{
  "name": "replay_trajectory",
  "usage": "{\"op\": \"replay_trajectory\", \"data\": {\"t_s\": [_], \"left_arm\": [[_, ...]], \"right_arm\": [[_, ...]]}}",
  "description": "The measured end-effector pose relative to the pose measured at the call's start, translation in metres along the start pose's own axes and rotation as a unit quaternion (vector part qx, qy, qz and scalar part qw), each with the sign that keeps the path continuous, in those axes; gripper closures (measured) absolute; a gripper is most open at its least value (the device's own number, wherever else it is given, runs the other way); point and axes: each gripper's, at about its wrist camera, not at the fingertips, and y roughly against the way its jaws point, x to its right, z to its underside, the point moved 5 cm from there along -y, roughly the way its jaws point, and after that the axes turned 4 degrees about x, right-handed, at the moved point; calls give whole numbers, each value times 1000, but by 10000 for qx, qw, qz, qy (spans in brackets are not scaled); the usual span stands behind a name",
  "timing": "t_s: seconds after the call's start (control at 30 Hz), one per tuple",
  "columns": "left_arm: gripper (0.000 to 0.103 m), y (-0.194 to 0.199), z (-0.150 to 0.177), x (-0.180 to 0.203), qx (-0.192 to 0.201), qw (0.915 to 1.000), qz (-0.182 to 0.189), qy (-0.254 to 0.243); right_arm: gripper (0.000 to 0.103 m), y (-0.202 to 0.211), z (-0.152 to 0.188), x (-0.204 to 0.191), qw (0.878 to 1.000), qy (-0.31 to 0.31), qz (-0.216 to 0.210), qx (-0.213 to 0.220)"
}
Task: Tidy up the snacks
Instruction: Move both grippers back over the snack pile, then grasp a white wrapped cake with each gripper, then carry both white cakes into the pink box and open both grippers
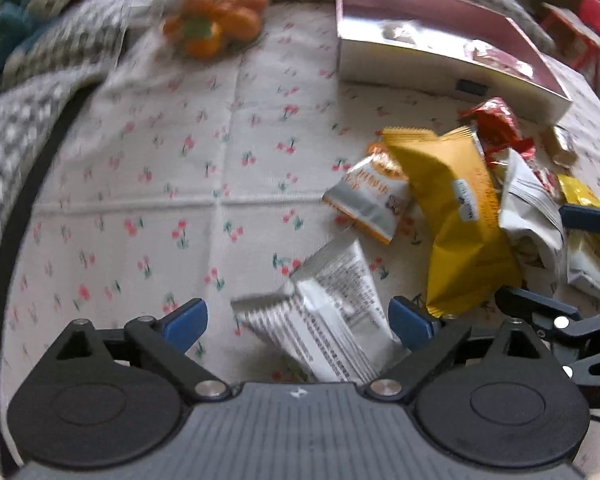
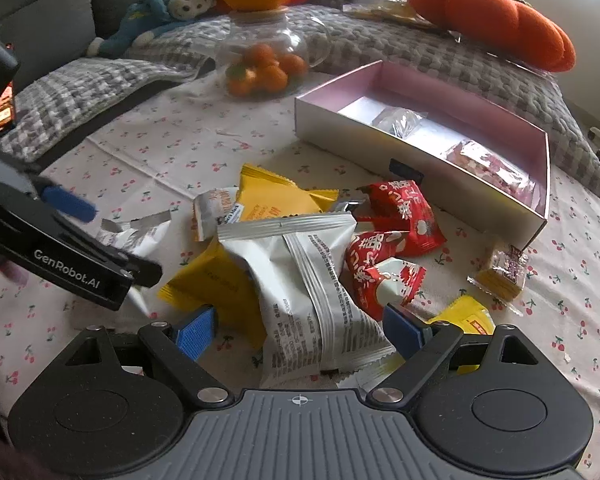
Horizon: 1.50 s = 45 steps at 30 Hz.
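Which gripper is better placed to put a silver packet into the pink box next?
Probably the right hand-held gripper: it straddles a silver packet, open, nearer the pink box. The left hand-held gripper sits farther away.

Grey sofa (image 2: 40, 8) behind cherry-print tablecloth (image 2: 172, 148), daylight.

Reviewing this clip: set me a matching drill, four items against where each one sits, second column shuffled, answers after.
Items:
1. small oranges
2. clear-wrapped pink snack
3. silver packet
4. blue monkey plush

Places:
A. between the open left gripper fingers
B. inside the glass jar
C. on the sofa behind the table
D. inside the pink box

Pairs: 1-B, 2-D, 3-A, 4-C
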Motion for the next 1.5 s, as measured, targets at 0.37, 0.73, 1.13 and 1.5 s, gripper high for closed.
{"op": "replay_trajectory", "data": {"t_s": [0.37, 0.73, 1.13, 1.5], "left_arm": [[16, 1, 13, 4, -48, 9997, 137, 185], [52, 7, 1, -7, 206, 9980, 312, 513], [58, 17, -5, -12, 474, 9959, 383, 672], [58, 34, -20, -9, 931, 9943, 318, 414]], "right_arm": [[14, -10, -1, 1, 9998, 83, 197, 3], [44, -8, -4, 4, 9997, -12, 253, 5], [63, 3, -14, 2, 9996, -263, 25, 26], [64, 24, -32, 8, 9977, -583, -104, 322]]}}
